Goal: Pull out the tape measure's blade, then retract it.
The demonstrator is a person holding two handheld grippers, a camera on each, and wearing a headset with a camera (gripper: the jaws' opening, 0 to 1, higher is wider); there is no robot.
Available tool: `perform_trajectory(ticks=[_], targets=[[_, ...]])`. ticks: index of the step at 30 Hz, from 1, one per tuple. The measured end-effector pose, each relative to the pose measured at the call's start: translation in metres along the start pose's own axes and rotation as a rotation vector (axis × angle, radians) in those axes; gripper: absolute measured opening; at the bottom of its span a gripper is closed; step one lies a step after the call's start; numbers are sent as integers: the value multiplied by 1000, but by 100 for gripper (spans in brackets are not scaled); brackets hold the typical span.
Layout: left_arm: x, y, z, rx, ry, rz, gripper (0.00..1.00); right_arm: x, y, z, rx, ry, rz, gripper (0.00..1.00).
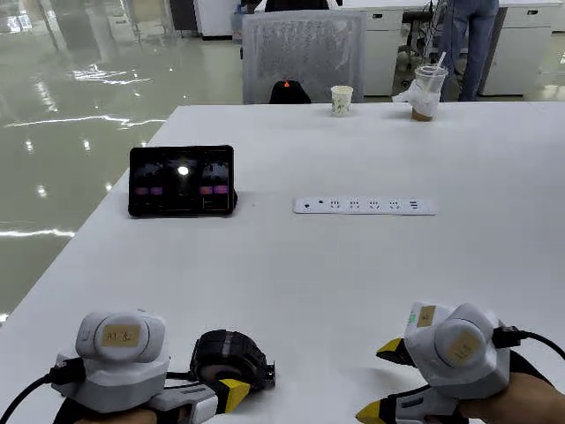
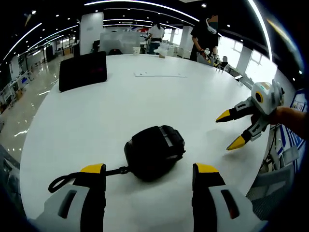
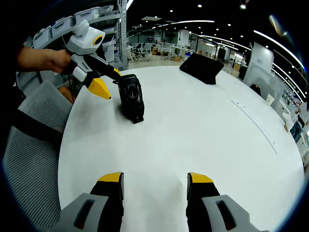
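A black tape measure [image 1: 231, 355] lies on the white table [image 1: 318, 283] near its front edge, blade not drawn out. My left gripper [image 1: 231, 382] is open, and the case sits just ahead of and between its yellow-tipped jaws without touching them. In the left gripper view the tape measure [image 2: 154, 152] fills the gap of my left gripper [image 2: 150, 169], and its black wrist strap [image 2: 63, 181] loops out beside one jaw. My right gripper [image 1: 381, 380] hangs open off to the right, holding nothing. The right gripper view shows my right gripper [image 3: 155, 179] over bare table, far from the tape measure [image 3: 131, 99].
A dark tablet [image 1: 182, 180] stands propped at mid-left and a white power strip [image 1: 364, 206] lies mid-table. A paper cup [image 1: 342, 99] and a plastic cup with a straw [image 1: 426, 91] stand at the far edge, before a grey chair [image 1: 303, 55]. A person [image 1: 463, 35] stands behind.
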State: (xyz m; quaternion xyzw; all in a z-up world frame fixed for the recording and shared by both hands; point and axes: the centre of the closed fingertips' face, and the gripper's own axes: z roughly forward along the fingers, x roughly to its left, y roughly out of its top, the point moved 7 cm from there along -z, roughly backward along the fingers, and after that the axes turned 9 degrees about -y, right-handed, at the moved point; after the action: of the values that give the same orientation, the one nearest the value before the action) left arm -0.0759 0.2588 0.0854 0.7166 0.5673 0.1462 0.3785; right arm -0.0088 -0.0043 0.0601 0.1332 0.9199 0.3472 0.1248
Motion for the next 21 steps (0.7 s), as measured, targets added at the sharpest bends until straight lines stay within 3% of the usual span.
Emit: perform_trajectory(ticks=[14, 21], targets=[[1, -7, -13, -4, -19, 63, 72, -2, -18, -29, -29, -61, 56, 60], [1, -14, -22, -13, -56, 94, 74, 2, -26, -41, -54, -81, 103, 65]])
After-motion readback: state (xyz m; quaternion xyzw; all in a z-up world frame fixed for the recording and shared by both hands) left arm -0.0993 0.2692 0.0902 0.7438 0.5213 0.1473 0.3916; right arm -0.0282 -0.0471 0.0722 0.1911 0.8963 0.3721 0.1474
